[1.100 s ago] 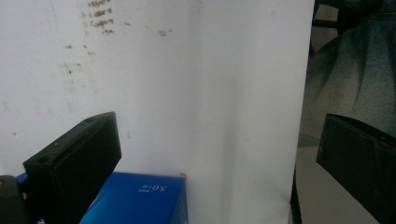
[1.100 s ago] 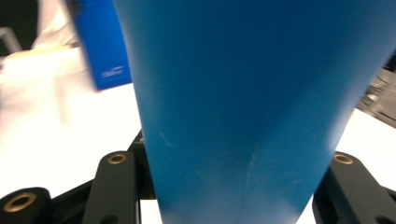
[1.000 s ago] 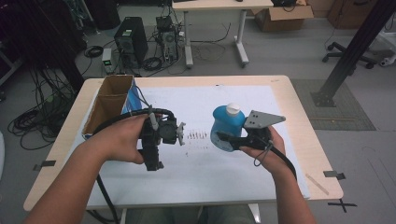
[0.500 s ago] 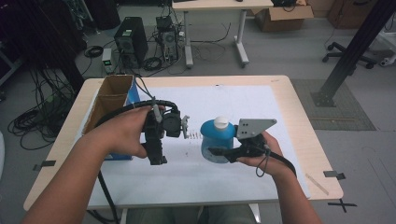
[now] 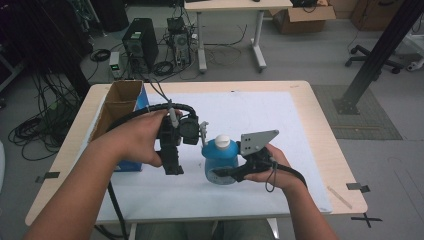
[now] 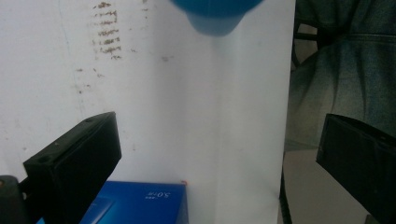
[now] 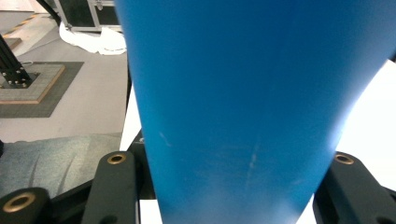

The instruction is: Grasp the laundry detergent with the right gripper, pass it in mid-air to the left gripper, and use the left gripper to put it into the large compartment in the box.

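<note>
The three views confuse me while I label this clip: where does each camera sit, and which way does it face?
High view: above the person's side, looking forward and down at the white-topped table; both forearms enter from below.
Left gripper view: rides the left gripper, facing the tabletop; its black fingers stand apart.
Right gripper view: rides the right gripper, against the blue plastic bottle.
Shared: all three show that bottle.

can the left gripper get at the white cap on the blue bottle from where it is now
Probably yes. The left gripper is open and empty, just beside the blue bottle, which the right gripper holds by its body. The white cap stands bare on top with nothing over it, though the left jaws point downward and would need turning.
</note>
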Available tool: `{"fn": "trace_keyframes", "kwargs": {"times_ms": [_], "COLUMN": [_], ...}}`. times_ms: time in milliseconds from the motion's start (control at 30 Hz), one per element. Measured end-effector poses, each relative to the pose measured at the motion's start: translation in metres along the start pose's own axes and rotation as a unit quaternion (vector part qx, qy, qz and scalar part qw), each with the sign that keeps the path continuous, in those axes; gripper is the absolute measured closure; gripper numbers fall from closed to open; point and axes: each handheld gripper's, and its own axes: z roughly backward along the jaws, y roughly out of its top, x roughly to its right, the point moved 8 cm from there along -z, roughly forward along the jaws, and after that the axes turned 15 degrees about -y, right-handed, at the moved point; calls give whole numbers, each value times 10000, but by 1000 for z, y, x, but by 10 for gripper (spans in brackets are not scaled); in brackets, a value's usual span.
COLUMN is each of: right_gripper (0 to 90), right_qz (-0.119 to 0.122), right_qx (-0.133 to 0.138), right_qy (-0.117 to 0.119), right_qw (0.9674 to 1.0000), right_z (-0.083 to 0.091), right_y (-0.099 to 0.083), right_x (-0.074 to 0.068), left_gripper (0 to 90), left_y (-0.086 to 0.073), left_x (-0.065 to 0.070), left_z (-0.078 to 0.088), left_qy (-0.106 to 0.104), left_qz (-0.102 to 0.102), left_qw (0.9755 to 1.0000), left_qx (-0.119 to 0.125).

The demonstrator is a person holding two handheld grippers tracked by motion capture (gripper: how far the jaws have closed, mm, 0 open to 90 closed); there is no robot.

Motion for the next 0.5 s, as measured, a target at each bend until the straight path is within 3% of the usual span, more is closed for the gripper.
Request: {"fn": "trace_keyframes", "kwargs": {"times_ms": [500], "right_gripper": [457], "right_qz": [100], "right_qx": [36], "right_qy": [222], "right_qw": [9997], "right_z": [-39], "right_y": [7], "right_x": [-18], "left_gripper": [2], "left_y": [9], "left_x": [3], "left_z": [-2], "left_qy": [-70], "left_qz": [-27], "left_qw": [9999], "left_qx": [-94]}}
